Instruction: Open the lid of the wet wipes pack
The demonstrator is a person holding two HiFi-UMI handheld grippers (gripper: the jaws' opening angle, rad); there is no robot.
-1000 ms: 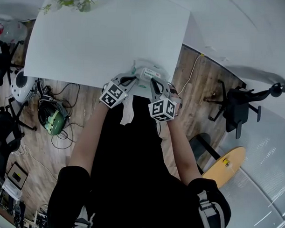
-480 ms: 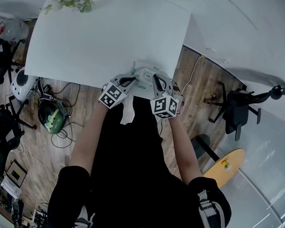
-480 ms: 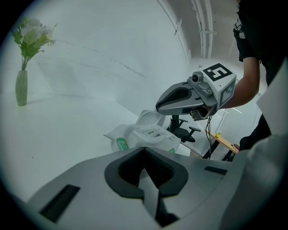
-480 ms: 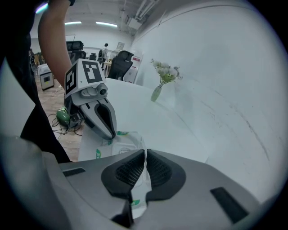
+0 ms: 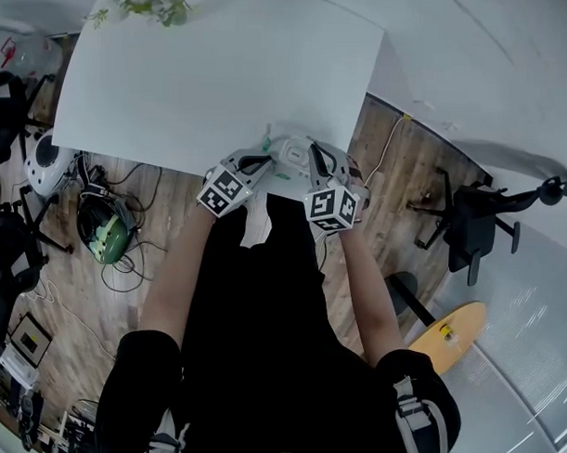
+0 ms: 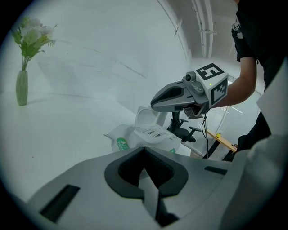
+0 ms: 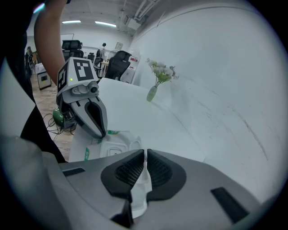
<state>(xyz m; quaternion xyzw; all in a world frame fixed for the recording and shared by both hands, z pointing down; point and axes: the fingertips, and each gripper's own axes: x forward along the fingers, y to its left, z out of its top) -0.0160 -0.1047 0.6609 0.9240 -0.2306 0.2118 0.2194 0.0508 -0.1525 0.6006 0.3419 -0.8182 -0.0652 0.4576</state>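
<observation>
**Swing the lid round its hinge, don't haul it up**

Your right gripper has its ribbed black pads closed on a thin white sheet of plastic. I take that to be the free edge of the white hinged plastic lid. The left gripper view shows that lid standing up off the pack, right under the right gripper's tip.

Your left gripper has its own pads pressed together, with nothing I can make out between them. In the right gripper view its tip rests down on the green-printed end of the soft white wet wipes pack.

That pack lies at the near edge of the white table, just in front of you, with a gripper at each end.

The lid looks partly open, so the step in hand is finishing the swing. Carry the right gripper in an arc about the hinge, up and over, away from the opening. A straight upward pull would likely lift the light, soft pack or drag it off the table edge. Bear down with the left tip on the pack as you do it. Grip the lid only as hard as you need, since thin plastic can bend or slip out. Let go once the lid will stand back by itself.
</observation>
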